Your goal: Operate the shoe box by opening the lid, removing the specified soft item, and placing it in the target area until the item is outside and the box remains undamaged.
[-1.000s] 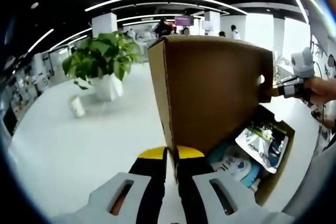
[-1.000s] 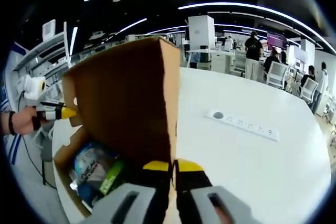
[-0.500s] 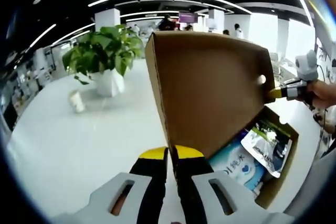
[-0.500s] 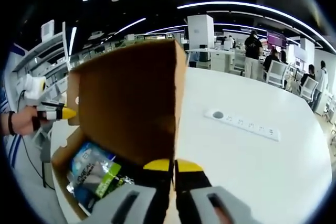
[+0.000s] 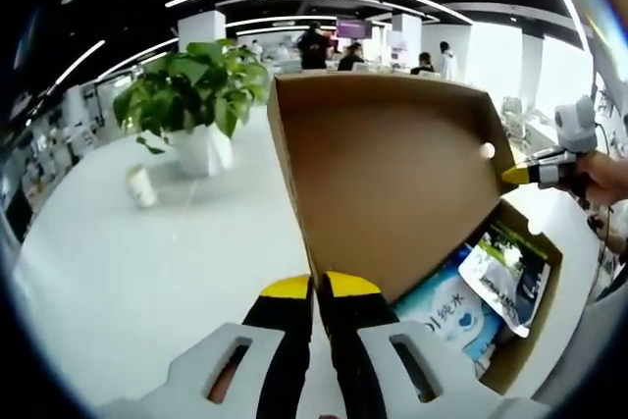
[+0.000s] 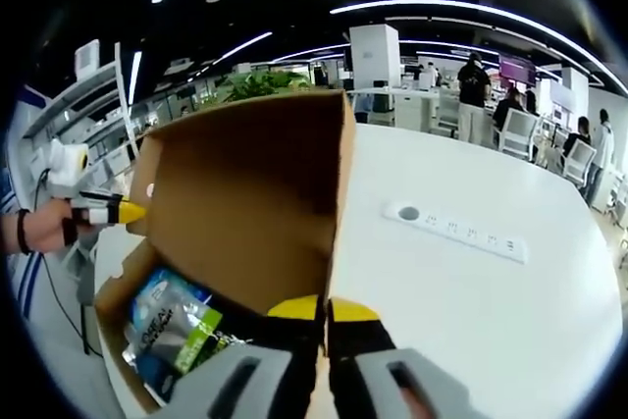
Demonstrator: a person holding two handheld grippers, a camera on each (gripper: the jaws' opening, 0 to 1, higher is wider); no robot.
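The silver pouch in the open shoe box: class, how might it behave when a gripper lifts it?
The silver pouch looks like glossy, wrinkled film, so it would probably flex and sag and may slip between jaws. It lies flat among other packs in the shoe box, which suggests it is light.

Brown cardboard lid (image 5: 392, 174), white table (image 5: 147, 262), blue-and-white packet (image 5: 446, 313), green plant (image 5: 191, 95).

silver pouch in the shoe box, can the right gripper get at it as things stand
Probably not yet: the right gripper is shut on the lid, though the silver pouch lies uncovered in the shoe box.
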